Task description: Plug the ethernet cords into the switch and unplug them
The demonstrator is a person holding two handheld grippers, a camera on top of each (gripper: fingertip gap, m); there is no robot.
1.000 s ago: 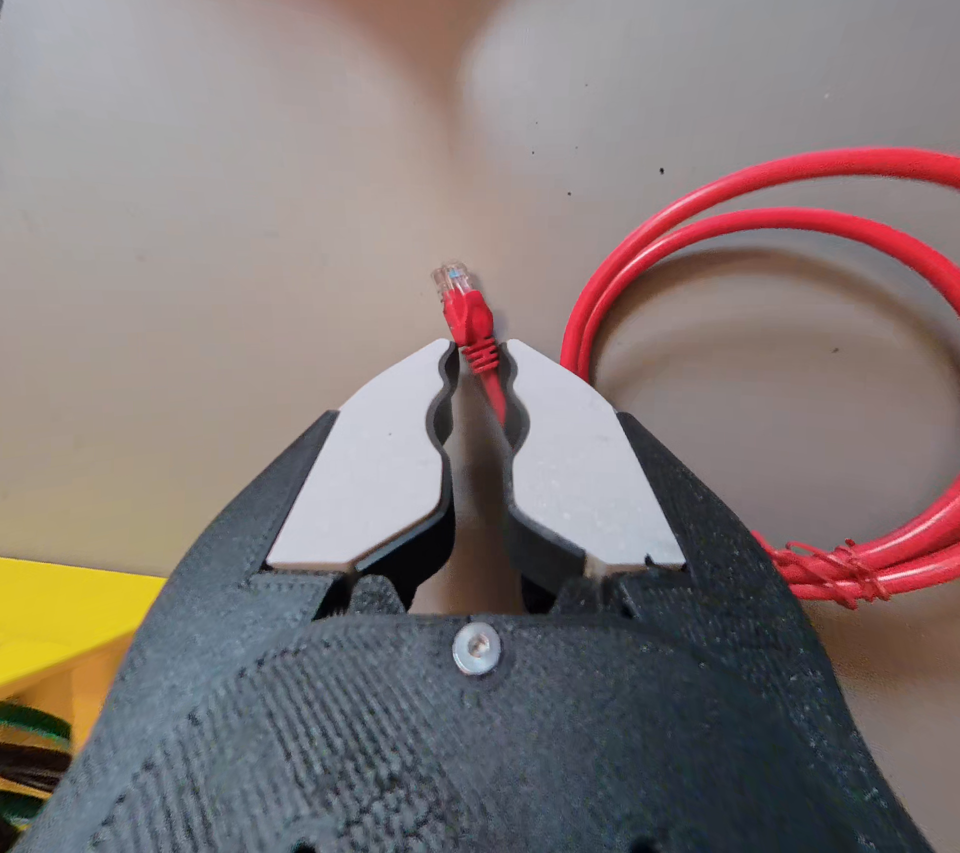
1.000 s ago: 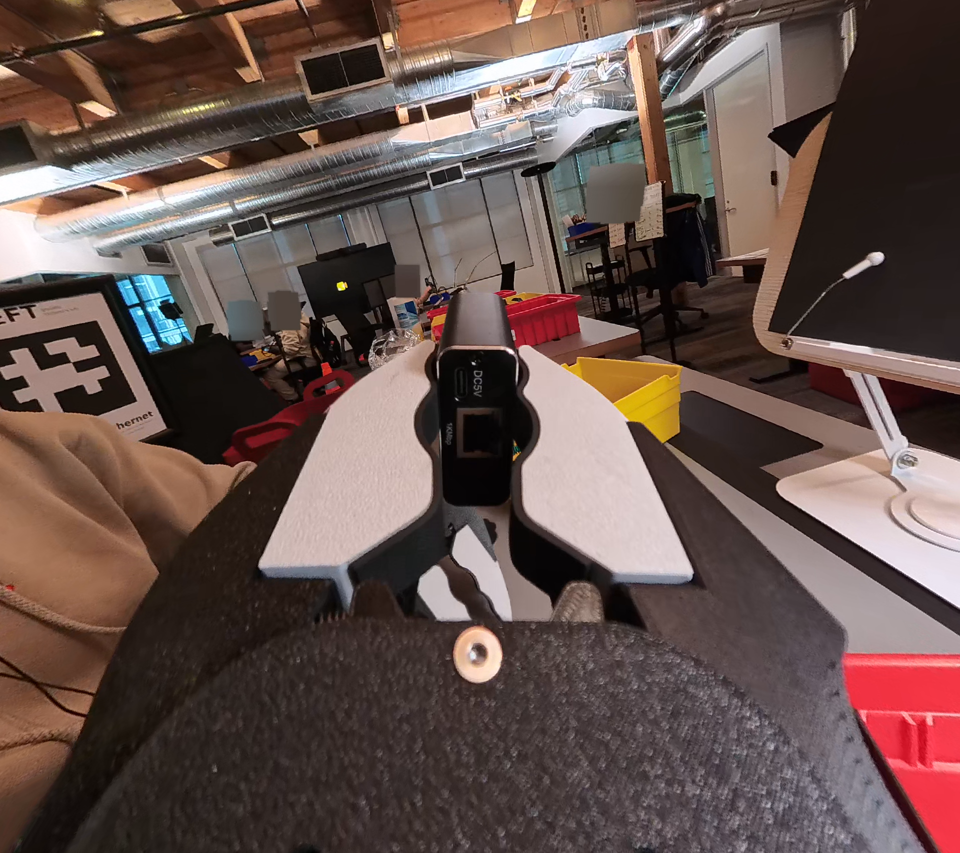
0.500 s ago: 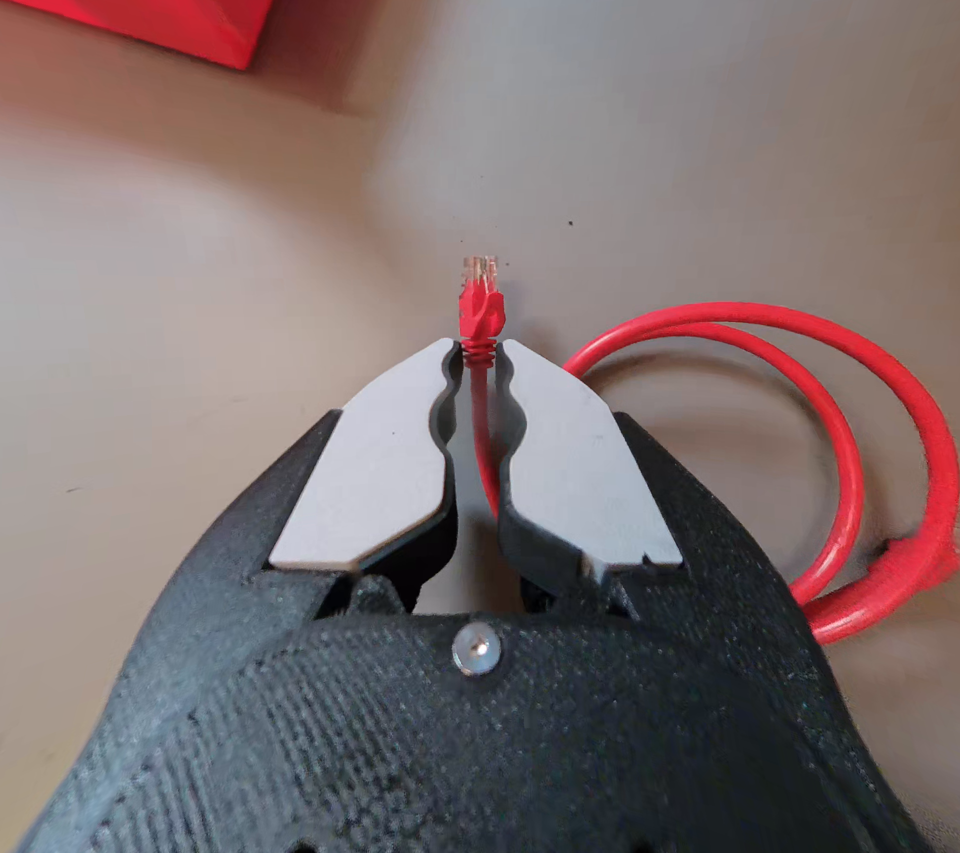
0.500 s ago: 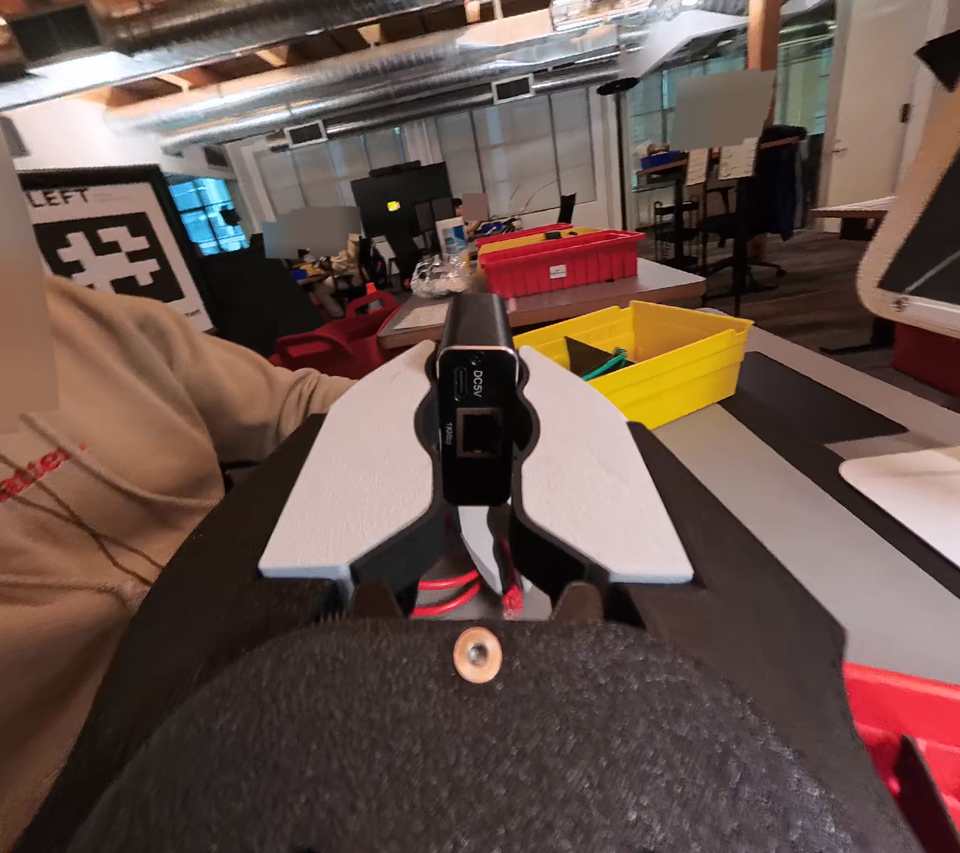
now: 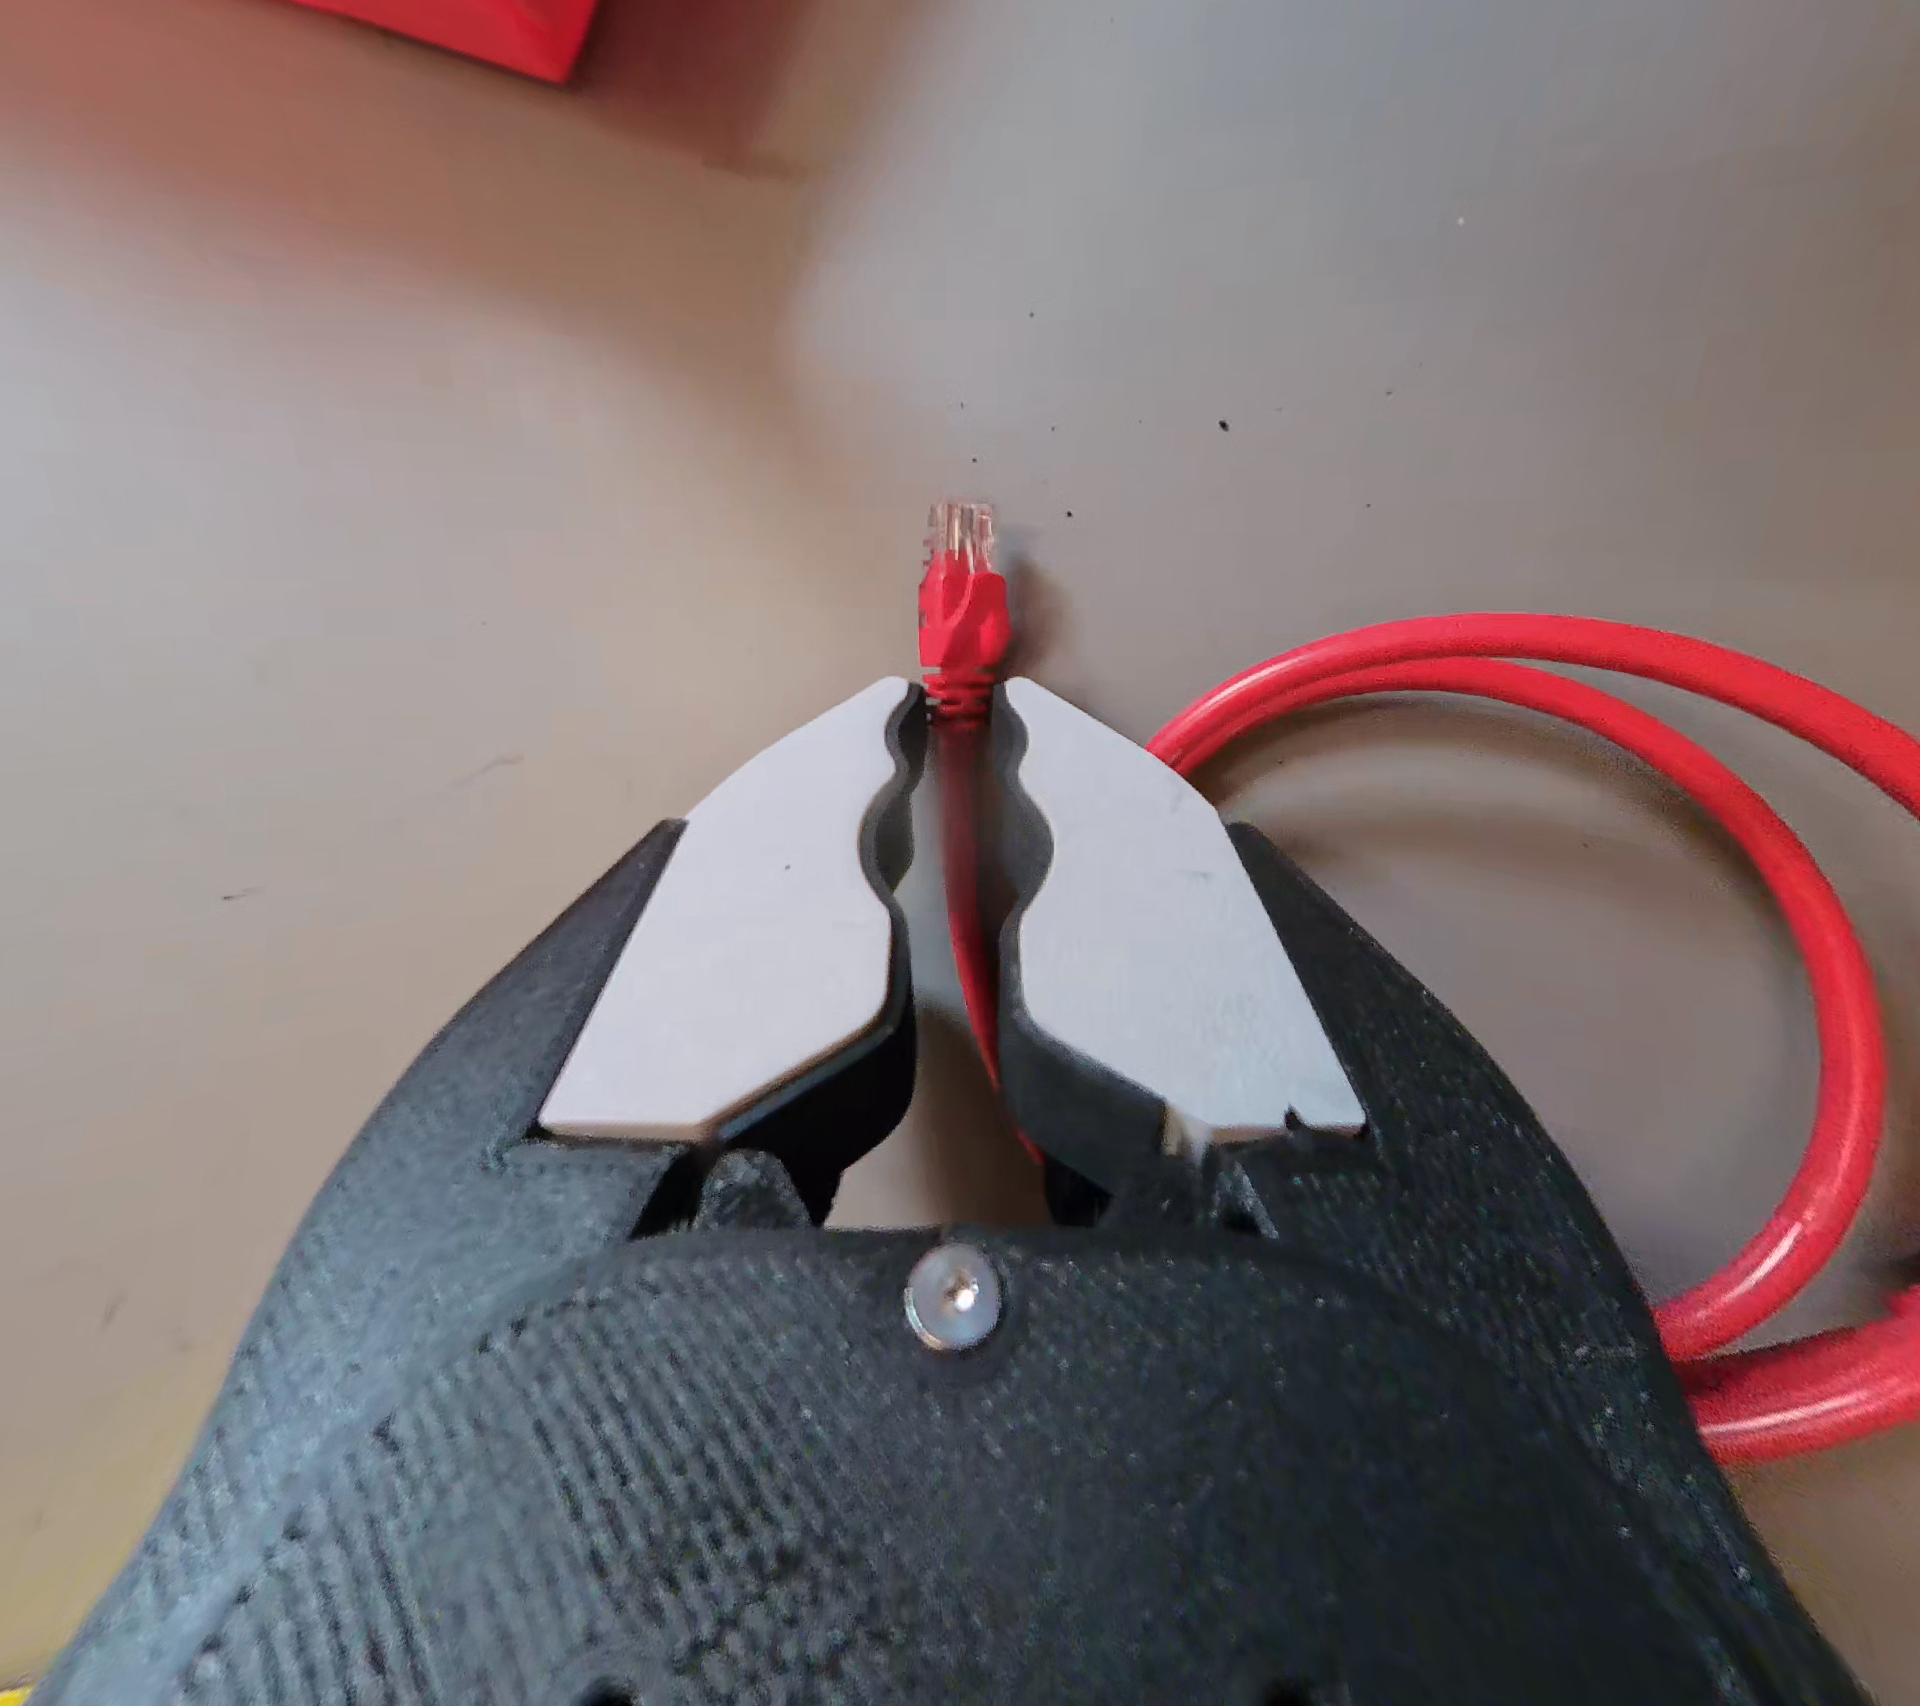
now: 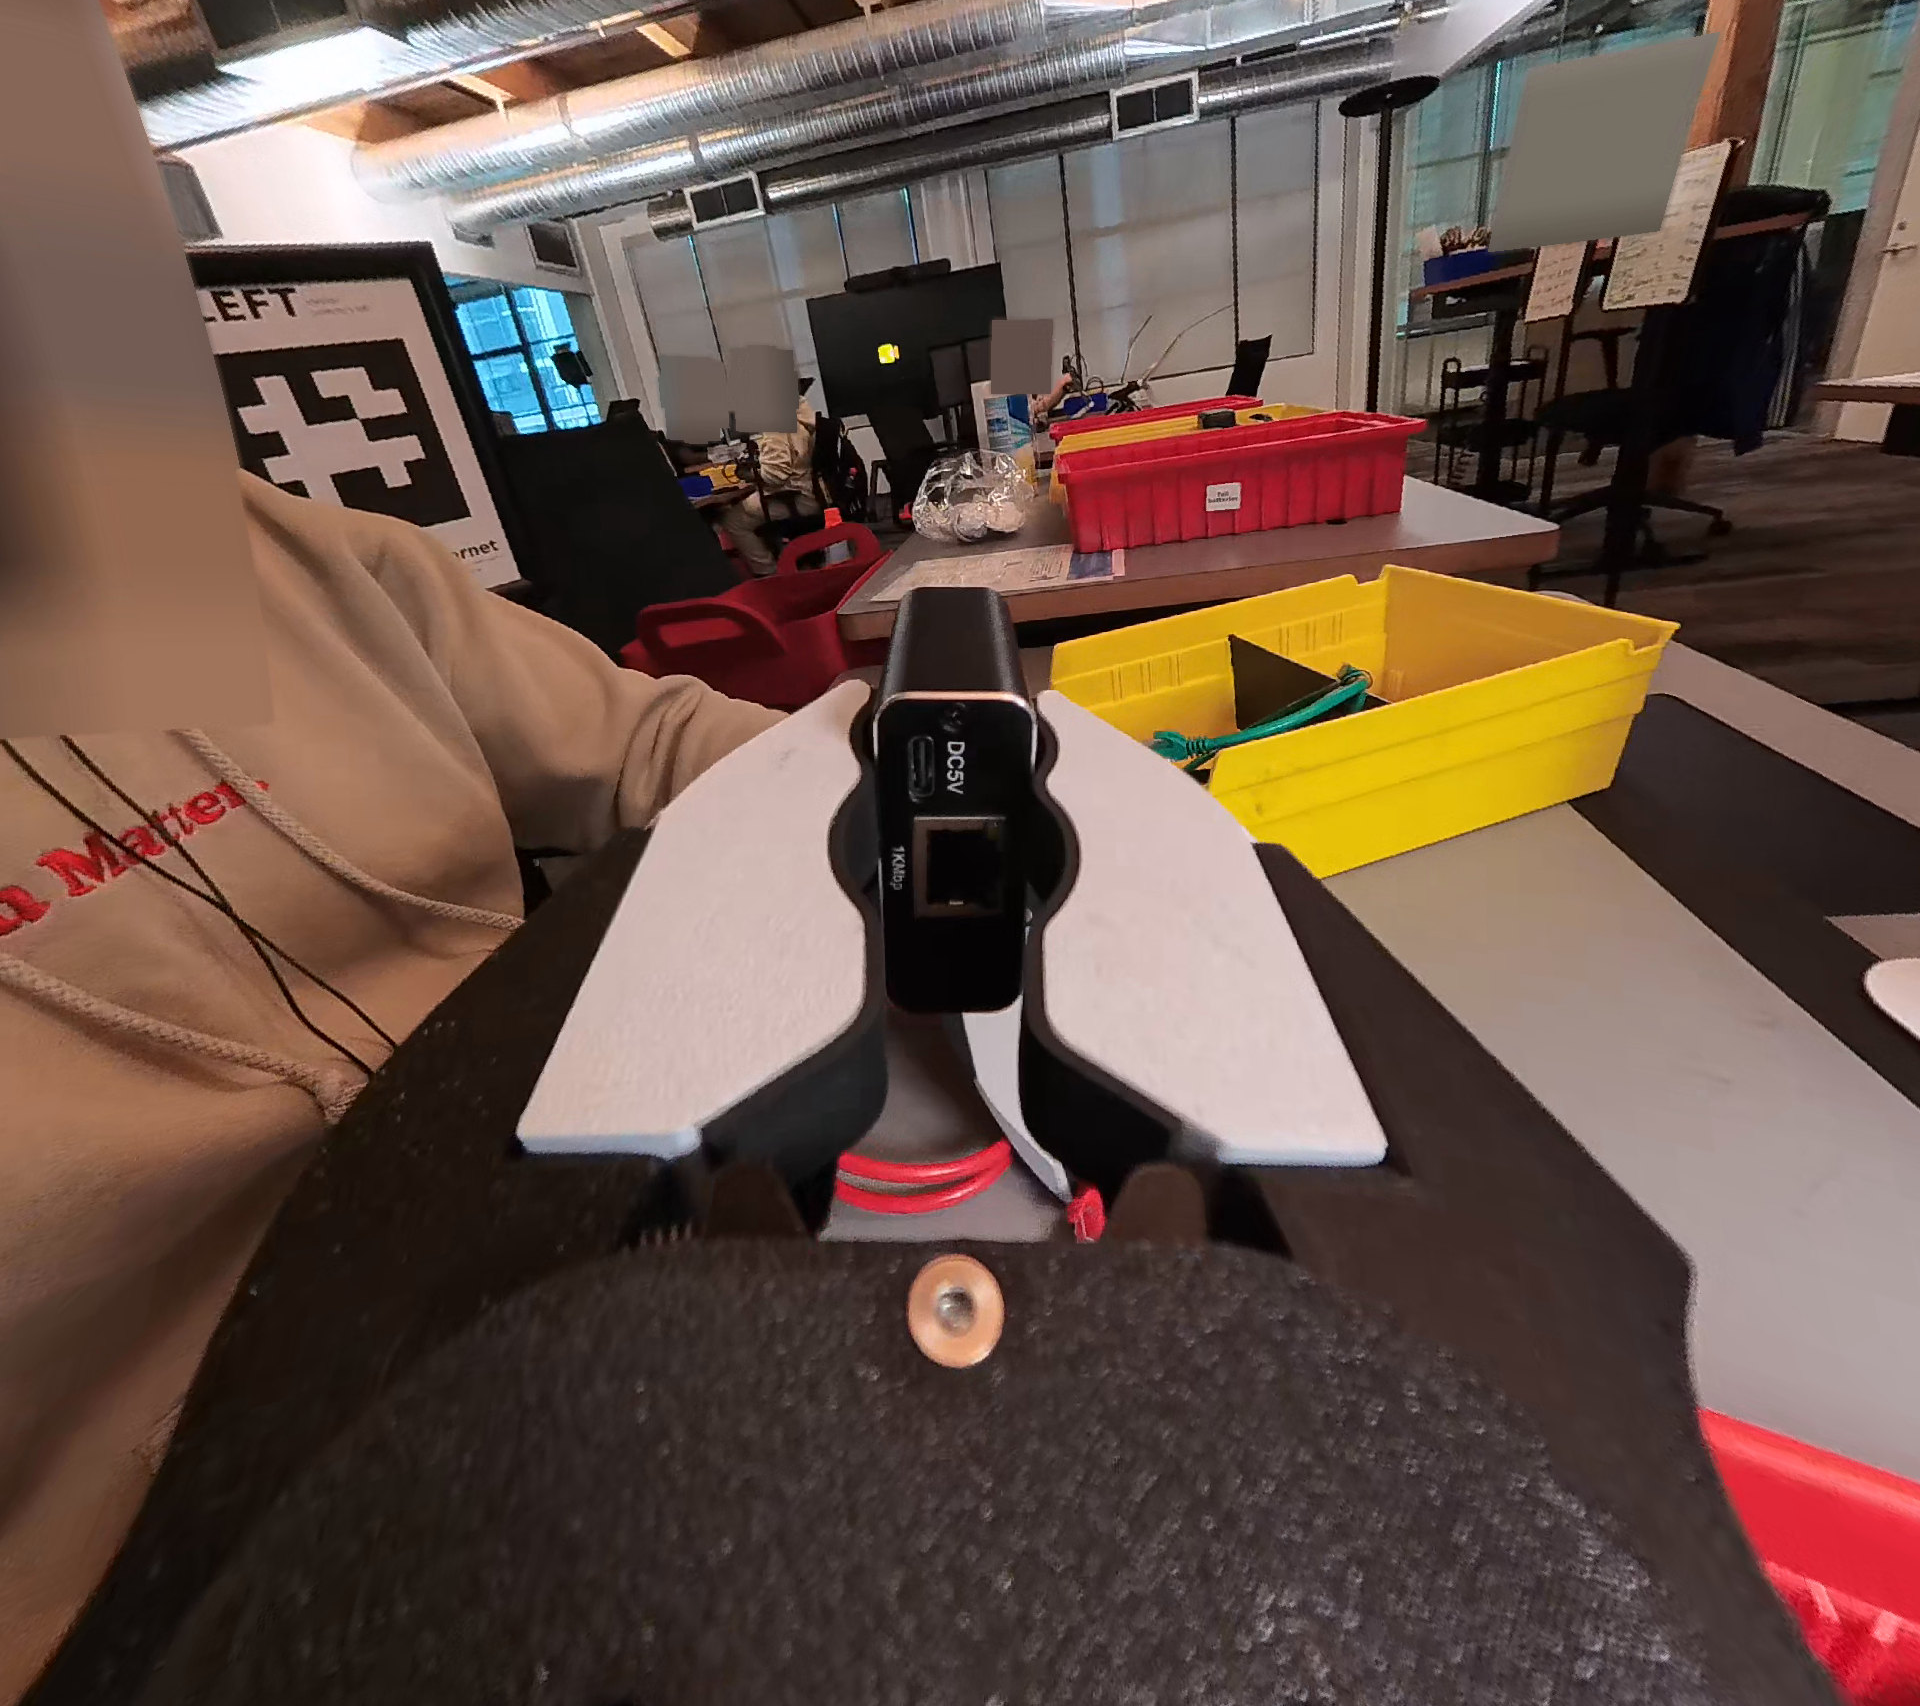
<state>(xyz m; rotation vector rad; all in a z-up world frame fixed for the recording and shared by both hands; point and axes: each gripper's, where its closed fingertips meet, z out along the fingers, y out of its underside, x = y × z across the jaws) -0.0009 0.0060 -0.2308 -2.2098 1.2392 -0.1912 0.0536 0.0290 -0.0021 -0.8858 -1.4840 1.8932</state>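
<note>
Grey surface (image 5: 416,513) lies under the left claw (image 5: 961,700), clamped on the red ethernet cord (image 5: 966,877) just behind its plug (image 5: 961,586), which points straight ahead. Right claw (image 6: 954,721) grips the black switch (image 6: 954,825), empty port facing back toward its camera.

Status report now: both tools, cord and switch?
Left tool shut on red cord. Right tool shut on black switch. Port empty, nothing between.

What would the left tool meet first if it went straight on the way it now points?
Probably the grey table. The left tool, shut on the red ethernet cord, points down at bare tabletop; its clear plug tip would likely touch first. The distance is unclear.
</note>
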